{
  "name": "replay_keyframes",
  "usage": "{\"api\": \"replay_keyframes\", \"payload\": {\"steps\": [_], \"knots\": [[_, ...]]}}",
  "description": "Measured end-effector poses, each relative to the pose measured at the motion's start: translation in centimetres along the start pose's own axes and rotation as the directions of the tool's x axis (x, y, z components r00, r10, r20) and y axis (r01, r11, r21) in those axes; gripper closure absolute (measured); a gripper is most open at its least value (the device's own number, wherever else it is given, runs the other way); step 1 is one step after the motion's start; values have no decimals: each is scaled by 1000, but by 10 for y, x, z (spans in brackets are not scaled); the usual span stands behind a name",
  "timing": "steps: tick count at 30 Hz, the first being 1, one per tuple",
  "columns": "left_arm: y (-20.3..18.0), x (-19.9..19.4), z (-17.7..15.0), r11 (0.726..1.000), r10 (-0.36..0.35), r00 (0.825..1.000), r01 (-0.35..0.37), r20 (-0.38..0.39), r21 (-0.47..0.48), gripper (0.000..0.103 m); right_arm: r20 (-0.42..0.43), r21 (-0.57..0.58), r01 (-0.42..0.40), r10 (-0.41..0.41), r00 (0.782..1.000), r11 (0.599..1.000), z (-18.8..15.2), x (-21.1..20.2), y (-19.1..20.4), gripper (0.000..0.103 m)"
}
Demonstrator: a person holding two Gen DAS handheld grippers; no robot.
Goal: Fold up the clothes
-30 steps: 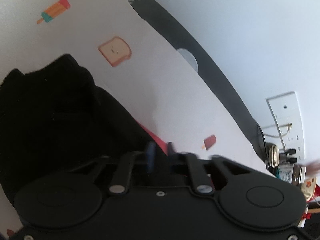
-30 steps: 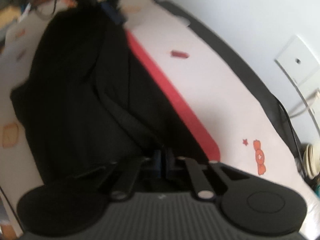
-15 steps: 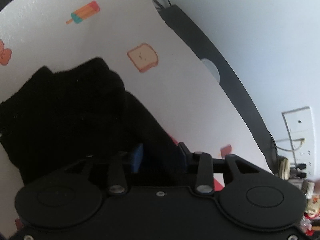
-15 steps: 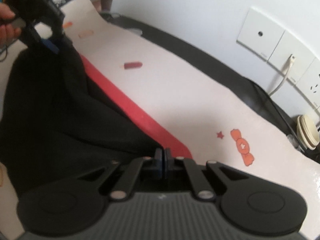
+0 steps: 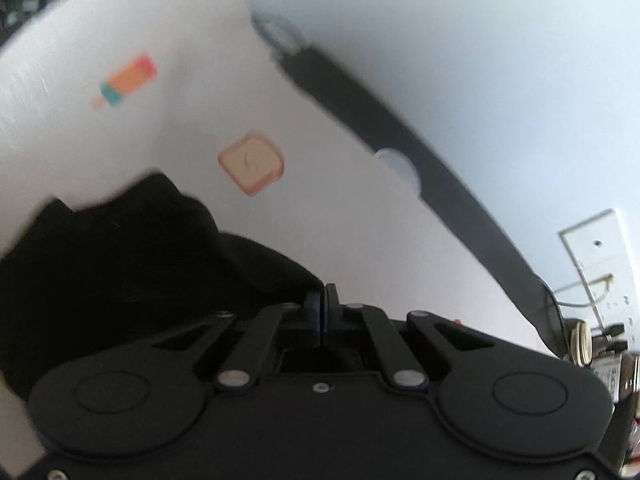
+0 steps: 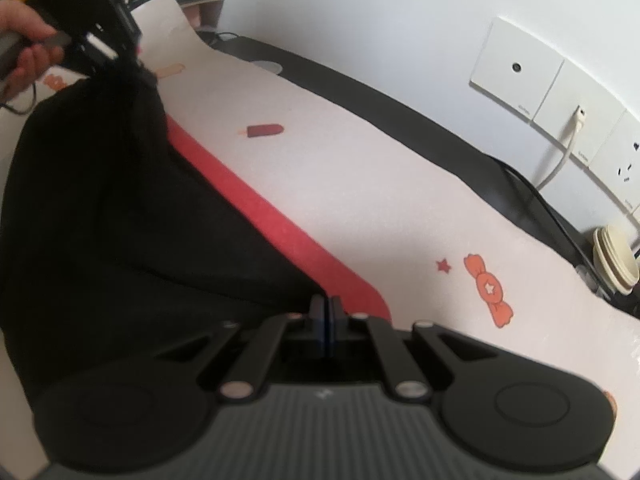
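White printed mat [image 6: 360,184] lies bare wallward; both tongs (left [image 5: 321,300], right [image 6: 327,306]) pinch the black garment's [image 6: 100,200] edge.

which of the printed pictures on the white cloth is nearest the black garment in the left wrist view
The toast slice print, just past the black garment's upper edge. The striped ice lolly print sits farther up the white cloth.

A white mat [image 6: 360,184] with popsicle prints is being shown; bowls [image 6: 614,262] are being kept under sockets [image 6: 560,92].
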State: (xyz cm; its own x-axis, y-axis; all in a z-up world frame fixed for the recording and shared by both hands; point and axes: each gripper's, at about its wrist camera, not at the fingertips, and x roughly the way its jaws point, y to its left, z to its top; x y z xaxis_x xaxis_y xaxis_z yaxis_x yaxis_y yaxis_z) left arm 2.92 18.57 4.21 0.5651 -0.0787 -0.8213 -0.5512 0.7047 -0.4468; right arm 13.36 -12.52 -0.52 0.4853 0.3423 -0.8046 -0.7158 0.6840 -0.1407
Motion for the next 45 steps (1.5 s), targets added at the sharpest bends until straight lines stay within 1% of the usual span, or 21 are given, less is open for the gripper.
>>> {"api": "replay_keyframes", "payload": {"steps": [3,6,7,9,12,16,17,20,23,24,25,26,27,30,31,34,38,40,42,44,45], "knots": [[16,-43,-11,998,-32,999,32,-1,-47,102,14,-2,-2,2,1000,1000,-4,-5,1,100],[32,-90,-29,985,-94,992,81,-81,-152,102,32,-7,-19,19,999,1000,-6,-5,1,100],[35,-104,-34,981,-108,990,92,-91,-169,102,39,-8,-28,28,999,1000,-7,-6,1,100],[39,-126,-40,977,-117,990,100,-81,-186,102,55,-3,-38,38,998,999,-10,-7,2,100],[49,-114,-33,965,-72,995,52,-66,-257,102,76,41,-51,47,996,998,-12,-3,-1,100],[65,-58,-17,927,12,998,-33,-57,-373,102,70,45,-39,36,997,998,-8,1,-1,100],[66,-45,-12,923,19,999,-35,-45,-382,101,68,42,-35,32,997,998,-6,2,0,100],[55,-7,3,940,0,1000,-1,-1,-342,100,61,35,-7,4,998,999,-3,3,3,100],[39,10,16,959,-32,999,27,-13,-282,97,57,53,30,-34,998,998,-1,4,4,99],[38,5,20,962,-56,998,51,-12,-267,89,53,65,54,-58,997,996,-1,4,4,94],[36,0,23,965,-81,997,76,-11,-251,83,49,78,76,-80,996,994,0,3,5,85],[35,-10,28,970,-101,995,100,6,-223,70,46,91,97,-101,994,991,1,2,5,81],[34,-22,32,975,-119,992,124,35,-185,60,51,106,110,-116,992,988,2,-1,4,80],[43,-58,48,985,-148,982,157,119,-67,60,101,154,87,-104,989,984,9,-16,5,80],[48,-70,53,986,-157,976,163,149,-30,60,123,164,69,-90,988,984,14,-20,7,79],[67,-89,63,987,-155,964,144,215,69,60,197,139,-44,16,980,989,42,-30,23,79],[99,-88,64,985,-157,963,135,221,110,62,244,13,-197,188,951,980,97,-20,68,79],[120,-89,61,984,-159,962,137,221,110,62,247,-83,-250,263,932,965,125,-10,101,79],[142,-91,55,985,-154,963,134,219,104,61,236,-195,-296,337,911,935,152,2,137,80],[161,-94,50,985,-152,964,131,216,109,61,214,-282,-322,386,897,904,173,16,168,79],[168,-99,46,985,-150,964,127,218,118,61,198,-320,-323,397,896,891,184,25,182,78]]}}
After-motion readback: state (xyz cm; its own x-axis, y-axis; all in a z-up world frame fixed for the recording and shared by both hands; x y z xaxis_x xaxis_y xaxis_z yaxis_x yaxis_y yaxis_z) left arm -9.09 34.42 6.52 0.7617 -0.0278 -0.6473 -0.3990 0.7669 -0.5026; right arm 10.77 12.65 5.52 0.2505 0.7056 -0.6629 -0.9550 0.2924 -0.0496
